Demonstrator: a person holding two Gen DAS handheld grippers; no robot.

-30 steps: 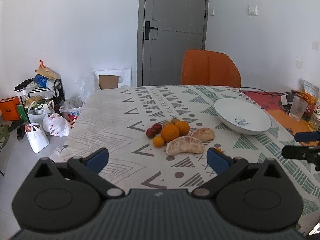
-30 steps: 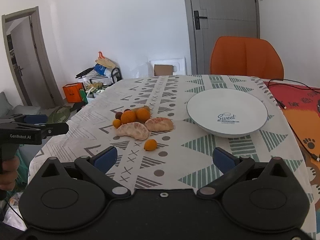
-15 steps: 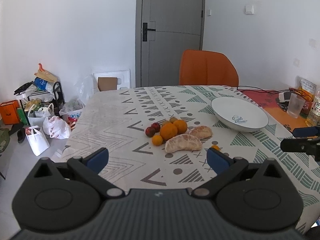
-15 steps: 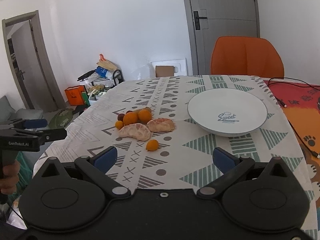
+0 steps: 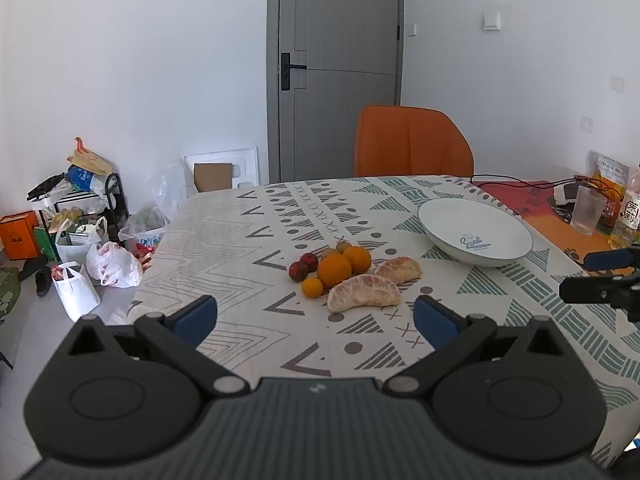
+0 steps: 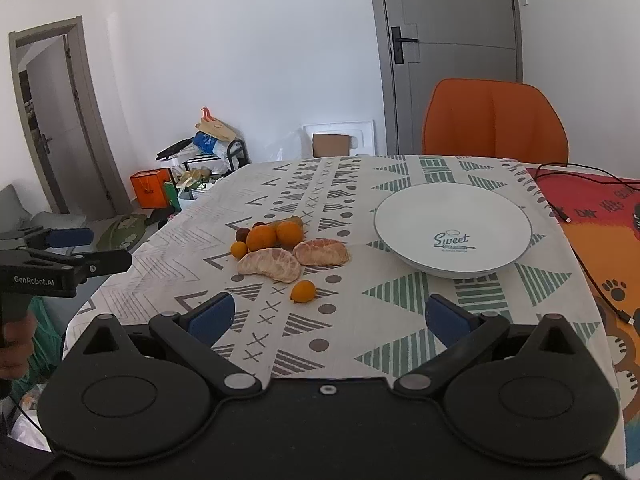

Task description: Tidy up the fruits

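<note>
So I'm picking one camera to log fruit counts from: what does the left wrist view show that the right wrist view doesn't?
Only the left wrist view shows the clear cup and bottle at the table's far right. Only the right wrist view shows the small lone orange fruit, the open side doorway, and a hand holding the left gripper. Both show the fruit pile, empty white plate, orange chair, and open grippers.

Home dining room. Table (image 5: 224,240) under patterned cloth, orange upholstered chair (image 5: 412,142) at far end, grey interior door (image 5: 340,68) with lever handle, plain white walls. Floor corner (image 5: 72,216) cluttered with shopping bags, small rack, orange box. Drinking glass (image 5: 587,210), bottle (image 5: 630,216), charger cables (image 5: 516,181) on table's right side. Second doorway (image 6: 52,120) opens to another room.
</note>
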